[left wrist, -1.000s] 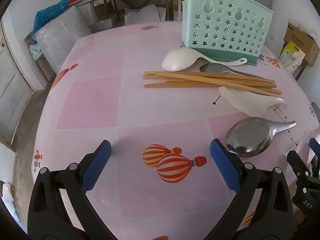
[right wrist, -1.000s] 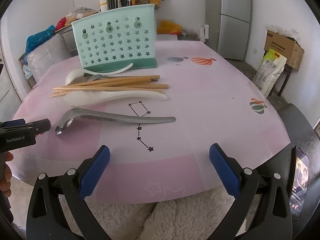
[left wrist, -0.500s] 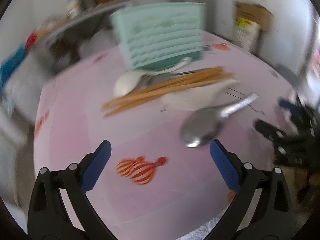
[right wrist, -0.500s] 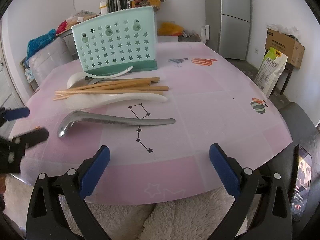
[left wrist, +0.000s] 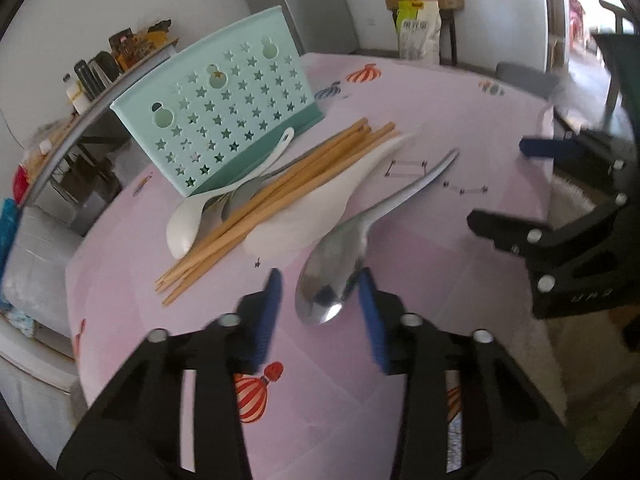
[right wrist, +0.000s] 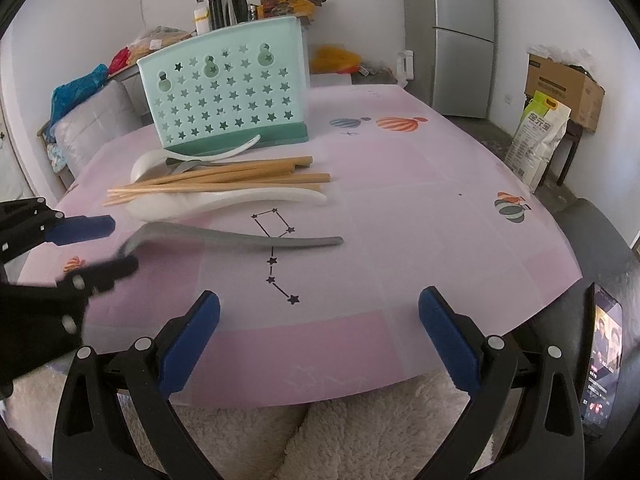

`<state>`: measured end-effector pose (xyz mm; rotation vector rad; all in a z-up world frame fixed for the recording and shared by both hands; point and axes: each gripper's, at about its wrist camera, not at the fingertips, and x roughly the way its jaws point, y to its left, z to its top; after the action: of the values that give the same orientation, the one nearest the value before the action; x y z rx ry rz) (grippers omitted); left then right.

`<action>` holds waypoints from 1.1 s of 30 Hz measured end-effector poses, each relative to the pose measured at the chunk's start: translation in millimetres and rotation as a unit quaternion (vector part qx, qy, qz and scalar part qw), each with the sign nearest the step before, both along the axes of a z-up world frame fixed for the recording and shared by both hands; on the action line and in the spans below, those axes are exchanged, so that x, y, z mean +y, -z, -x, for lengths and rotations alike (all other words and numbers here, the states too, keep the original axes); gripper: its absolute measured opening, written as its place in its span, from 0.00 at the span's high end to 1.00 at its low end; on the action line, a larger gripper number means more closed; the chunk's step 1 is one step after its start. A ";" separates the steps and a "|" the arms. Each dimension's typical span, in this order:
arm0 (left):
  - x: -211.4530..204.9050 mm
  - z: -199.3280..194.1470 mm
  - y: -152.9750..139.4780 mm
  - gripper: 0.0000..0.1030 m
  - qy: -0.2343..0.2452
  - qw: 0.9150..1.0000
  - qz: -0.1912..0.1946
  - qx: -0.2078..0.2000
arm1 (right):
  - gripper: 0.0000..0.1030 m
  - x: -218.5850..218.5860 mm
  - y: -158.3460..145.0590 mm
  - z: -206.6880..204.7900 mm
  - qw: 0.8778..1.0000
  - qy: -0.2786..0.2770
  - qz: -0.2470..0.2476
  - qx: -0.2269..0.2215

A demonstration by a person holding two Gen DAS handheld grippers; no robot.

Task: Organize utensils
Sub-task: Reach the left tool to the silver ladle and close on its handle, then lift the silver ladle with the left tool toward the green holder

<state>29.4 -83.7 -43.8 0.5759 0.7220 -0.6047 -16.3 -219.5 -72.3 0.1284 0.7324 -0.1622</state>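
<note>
Left tool [left wrist: 320, 312] is closing around the metal spoon [left wrist: 340, 264] bowl, not pinching yet; right tool [right wrist: 320, 340] hangs released. Next I lift it toward the teal holder [left wrist: 224, 120].

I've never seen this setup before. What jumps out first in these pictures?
The mint-green star-punched utensil holder stands upright at the far side of the pink balloon-print table, with wooden chopsticks and white spoons piled in front of it. Nearer, the left tongs are closing around the bowl of a big metal spoon, while the right tongs hang open over the table's near edge.
</note>
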 end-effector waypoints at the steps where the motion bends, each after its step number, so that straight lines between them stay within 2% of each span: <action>1: 1.6 -2.7 -3.5 0.71 -0.001 1.000 0.012 0.005 | 0.06 0.0 0.1 -0.2 1.000 0.000 0.000 0.000; 5: 10.7 -15.9 -10.7 0.83 -0.019 0.997 0.067 0.044 | 0.06 -0.2 0.1 -0.7 1.000 0.001 -0.001 -0.001; 10: 22.4 -32.2 -9.3 0.83 -0.043 0.984 0.138 0.102 | 0.06 -0.1 0.2 -0.4 1.000 0.001 -0.001 -0.001; 19: 32.5 -45.9 -7.3 0.84 -0.071 0.964 0.212 0.144 | 0.06 -0.5 0.0 -0.3 1.000 0.003 0.001 -0.001; 21: 34.4 -47.6 -9.8 0.91 -0.072 0.960 0.224 0.151 | 0.06 -0.6 0.2 -0.3 1.000 0.003 0.002 0.000; 22: 34.6 -49.0 -10.1 0.99 -0.073 0.959 0.227 0.155 | 0.06 -0.9 0.2 -0.5 1.000 0.003 0.002 0.000; 24: 34.6 -49.3 -7.7 0.99 -0.079 0.958 0.224 0.159 | 0.06 -1.1 0.4 -0.3 1.000 0.004 0.002 0.000; 26: 31.5 -45.5 -3.8 0.99 -0.081 0.964 0.206 0.150 | 0.06 -1.0 0.4 -0.3 1.000 0.004 0.002 0.000; 28: 29.2 -42.2 -0.4 0.99 -0.079 0.964 0.201 0.153 | 0.06 -1.5 0.4 -0.4 1.000 0.004 0.002 0.000; 31: 31.4 -41.8 3.8 0.98 -0.088 0.959 0.207 0.172 | 0.06 -1.2 0.4 -0.6 1.000 0.004 0.002 0.000; 33: 35.9 -43.2 5.2 0.91 -0.097 0.952 0.218 0.192 | 0.06 -1.0 0.4 -0.4 1.000 0.004 0.002 0.000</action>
<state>72.6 -47.8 -49.0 -0.0296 0.9615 -0.6736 -15.9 -220.5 -72.7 0.1275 0.7307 -0.1707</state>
